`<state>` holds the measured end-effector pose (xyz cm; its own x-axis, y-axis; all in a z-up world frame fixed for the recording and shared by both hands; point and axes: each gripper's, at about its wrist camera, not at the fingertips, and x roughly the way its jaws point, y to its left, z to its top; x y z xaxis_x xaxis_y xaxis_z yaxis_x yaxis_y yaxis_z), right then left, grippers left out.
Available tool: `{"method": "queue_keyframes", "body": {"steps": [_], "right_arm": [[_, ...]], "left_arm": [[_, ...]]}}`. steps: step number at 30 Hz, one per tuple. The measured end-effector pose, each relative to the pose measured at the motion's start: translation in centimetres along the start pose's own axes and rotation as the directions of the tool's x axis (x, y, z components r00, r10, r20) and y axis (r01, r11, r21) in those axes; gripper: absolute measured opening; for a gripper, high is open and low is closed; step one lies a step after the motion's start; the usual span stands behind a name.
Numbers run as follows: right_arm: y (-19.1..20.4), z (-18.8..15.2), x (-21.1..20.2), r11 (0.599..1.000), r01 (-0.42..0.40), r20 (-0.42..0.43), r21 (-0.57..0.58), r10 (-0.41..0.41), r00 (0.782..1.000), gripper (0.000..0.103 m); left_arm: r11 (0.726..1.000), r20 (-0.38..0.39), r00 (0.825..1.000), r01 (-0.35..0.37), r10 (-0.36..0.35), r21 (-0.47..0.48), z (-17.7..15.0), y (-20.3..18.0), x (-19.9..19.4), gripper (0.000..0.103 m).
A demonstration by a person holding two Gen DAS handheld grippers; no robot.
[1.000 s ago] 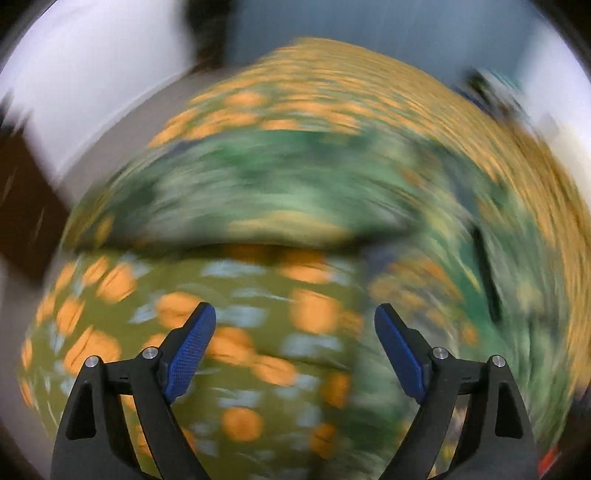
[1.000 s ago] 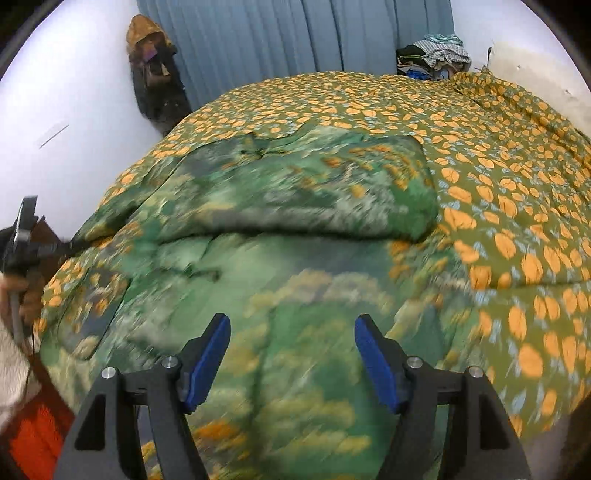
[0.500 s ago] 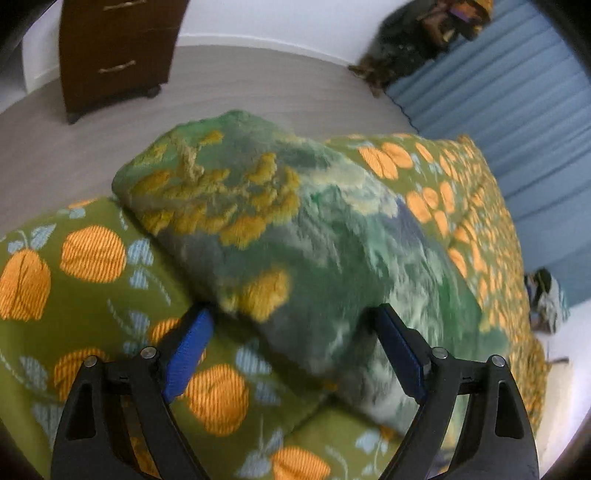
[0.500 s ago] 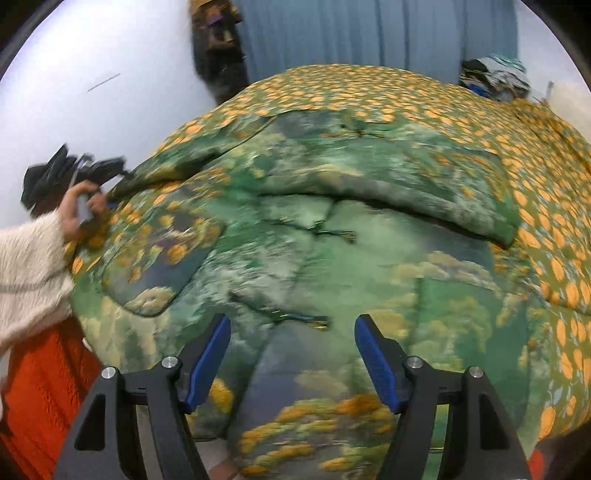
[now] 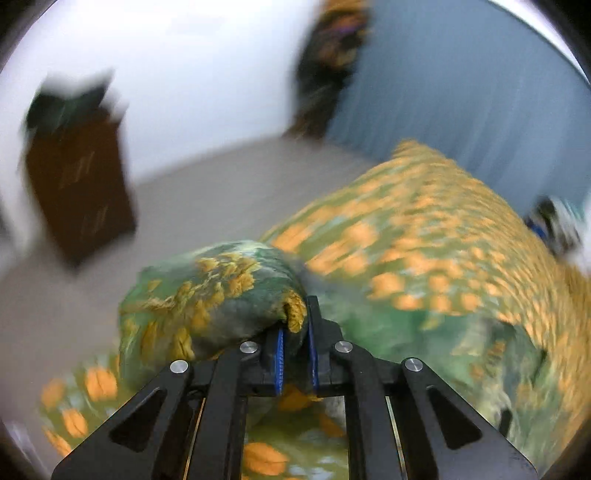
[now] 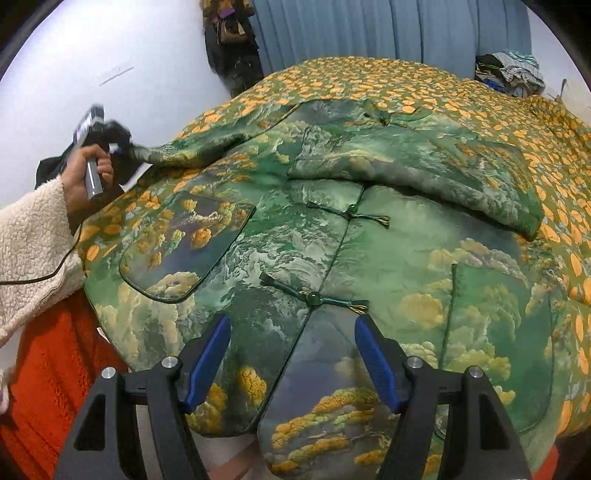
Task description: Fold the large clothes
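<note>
A large green padded jacket (image 6: 332, 236) with a cloud and mountain print and knotted frog buttons lies spread front-up on the bed. Its right sleeve (image 6: 424, 173) is folded across the chest. My left gripper (image 5: 294, 328) is shut on the cuff of the left sleeve (image 5: 207, 295) and holds it raised off the bed; it also shows at the left of the right wrist view (image 6: 122, 151), pulling the sleeve (image 6: 192, 151) taut. My right gripper (image 6: 293, 354) is open and empty above the jacket's hem, near the lowest button (image 6: 314, 297).
The bed cover (image 6: 406, 81) is green with orange fruit. A dark wooden cabinet (image 5: 77, 184) stands on the grey floor left of the bed. A clothes pile (image 6: 509, 70) lies at the far right corner. Blue curtains (image 6: 369, 29) hang behind.
My left gripper has shut on the left sleeve's cuff and lifted it off the bed. My right gripper has come closer to the jacket's hem and stayed open.
</note>
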<state>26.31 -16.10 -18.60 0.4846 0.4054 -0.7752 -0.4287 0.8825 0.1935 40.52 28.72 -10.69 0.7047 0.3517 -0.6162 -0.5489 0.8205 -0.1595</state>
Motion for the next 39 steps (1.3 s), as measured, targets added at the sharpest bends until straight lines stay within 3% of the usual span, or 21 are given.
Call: {"method": "queue_keyframes", "body": {"steps": [2,4,7,10,12,15,18,19,20,21,23,25,27,30,34,37,38,39], "right_arm": [[-0.8,-0.2,-0.6,1.0,0.001,0.019,0.03,-0.002,1.0,0.071],[-1.7,-0.3,-1.0,0.998,0.006,0.033,0.065,-0.009,0.999,0.071],[-2.9,-0.3,-1.7,0.993,0.013,0.055,0.117,-0.02,0.998,0.071],[-4.2,-0.4,-2.6,0.987,0.023,0.087,0.158,-0.037,0.996,0.071],[-4.9,-0.5,-3.1,0.984,0.029,0.099,0.177,-0.047,0.994,0.071],[-5.8,-0.7,-3.7,0.98,0.038,0.11,0.197,-0.061,0.992,0.071],[-6.9,-1.0,-4.1,0.973,0.049,0.114,0.225,-0.076,0.991,0.071],[-7.5,-1.1,-4.1,0.969,0.054,0.114,0.241,-0.084,0.99,0.071],[-7.8,-1.1,-4.1,0.967,0.056,0.113,0.249,-0.087,0.99,0.071],[-8.5,-0.8,-4.1,0.964,0.055,0.113,0.261,-0.087,0.99,0.071],[-9.6,-0.1,-3.9,0.961,0.047,0.118,0.272,-0.082,0.99,0.071],[-11.3,2.0,-3.6,0.957,0.034,0.133,0.289,-0.075,0.988,0.071],[-13.3,5.1,-2.6,0.948,-0.005,0.15,0.319,-0.045,0.988,0.072],[-15.6,10.4,0.6,0.93,-0.084,0.169,0.359,0.024,0.985,0.072],[-17.1,15.5,7.5,0.889,-0.169,0.11,0.425,0.134,0.985,0.072],[-17.4,16.7,12.9,0.835,-0.197,0.02,0.513,0.218,0.976,0.07],[-17.3,16.8,14.0,0.822,-0.209,0.0,0.53,0.246,0.969,0.062],[-16.9,17.1,14.7,0.825,-0.211,-0.011,0.523,0.255,0.967,0.025]], "left_arm": [[0.983,0.104,0.992,0.047,-0.066,0.175,0.5,-5.4,-3.6,0.008],[0.943,0.17,0.975,0.085,-0.145,0.321,0.0,-10.0,-6.4,0.008],[0.813,0.216,0.931,0.127,-0.296,0.568,-3.5,-18.3,-10.6,0.008],[0.719,0.167,0.917,0.162,-0.363,0.676,-7.0,-23.8,-11.0,0.008],[0.655,0.116,0.918,0.177,-0.379,0.734,-10.6,-27.2,-10.4,0.008],[0.576,0.014,0.934,0.209,-0.357,0.79,-15.9,-30.5,-8.5,0.01],[0.501,-0.088,0.959,0.219,-0.271,0.837,-21.0,-32.1,-6.0,0.027],[0.481,-0.121,0.967,0.218,-0.224,0.849,-22.4,-32.3,-5.0,0.042],[0.474,-0.136,0.971,0.216,-0.199,0.854,-23.2,-32.1,-4.6,0.05],[0.473,-0.131,0.976,0.199,-0.173,0.858,-24.0,-31.6,-4.4,0.057],[0.482,-0.108,0.977,0.187,-0.187,0.856,-24.2,-30.4,-5.2,0.069],[0.512,-0.139,0.967,0.232,-0.214,0.827,-23.4,-28.8,-6.3,0.086],[0.561,-0.194,0.948,0.308,-0.253,0.768,-21.9,-26.5,-7.4,0.089],[0.644,-0.234,0.935,0.353,-0.266,0.679,-19.7,-22.8,-8.2,0.089],[0.736,-0.242,0.935,0.352,-0.258,0.577,-18.9,-18.9,-9.1,0.089],[0.776,-0.244,0.939,0.339,-0.243,0.533,-18.6,-16.8,-8.7,0.089],[0.787,-0.245,0.941,0.332,-0.235,0.521,-18.5,-16.2,-8.4,0.089],[0.795,-0.248,0.942,0.327,-0.228,0.512,-18.4,-15.7,-8.1,0.089]]}}
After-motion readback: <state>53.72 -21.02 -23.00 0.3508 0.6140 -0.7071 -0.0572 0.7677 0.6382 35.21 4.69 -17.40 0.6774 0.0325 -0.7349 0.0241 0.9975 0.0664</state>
